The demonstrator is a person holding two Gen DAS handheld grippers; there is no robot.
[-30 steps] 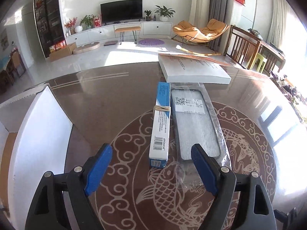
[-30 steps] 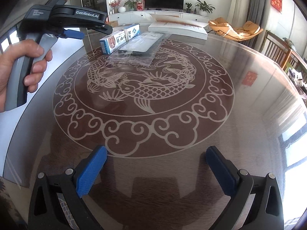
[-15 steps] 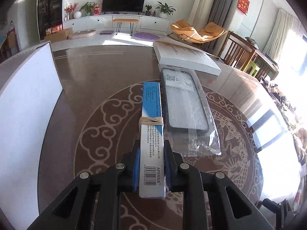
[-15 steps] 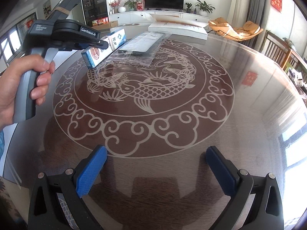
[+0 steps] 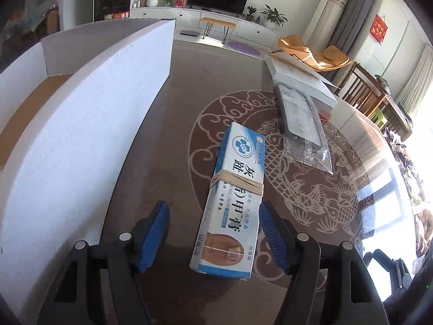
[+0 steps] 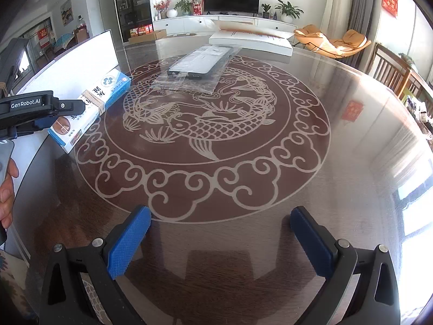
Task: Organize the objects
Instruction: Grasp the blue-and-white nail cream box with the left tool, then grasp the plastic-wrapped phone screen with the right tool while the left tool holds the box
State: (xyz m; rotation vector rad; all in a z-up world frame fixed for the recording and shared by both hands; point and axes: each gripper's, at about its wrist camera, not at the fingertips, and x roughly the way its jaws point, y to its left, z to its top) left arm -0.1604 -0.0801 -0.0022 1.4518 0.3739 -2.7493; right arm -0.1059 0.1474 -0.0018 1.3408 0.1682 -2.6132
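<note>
A long blue-and-white ointment box bound with a rubber band lies broad face up on the dark round table, slightly tilted, close to the white carton. It sits between the fingers of my left gripper, whose jaws are opening. The left pad stands well clear of the box, and the right pad is near its edge. The right wrist view has the same box at the far left under the left gripper's black housing. My right gripper hovers open and empty over the table's near part.
A tall white carton with an open top stands along the table's left edge. A phone case in a clear bag lies further back, and a flat white box lies behind it. A person's hand holds the left gripper.
The left gripper shut on the ointment box, carried it left toward the white carton and rolled it broad face up; its jaws now stand apart. The right gripper has not moved.
</note>
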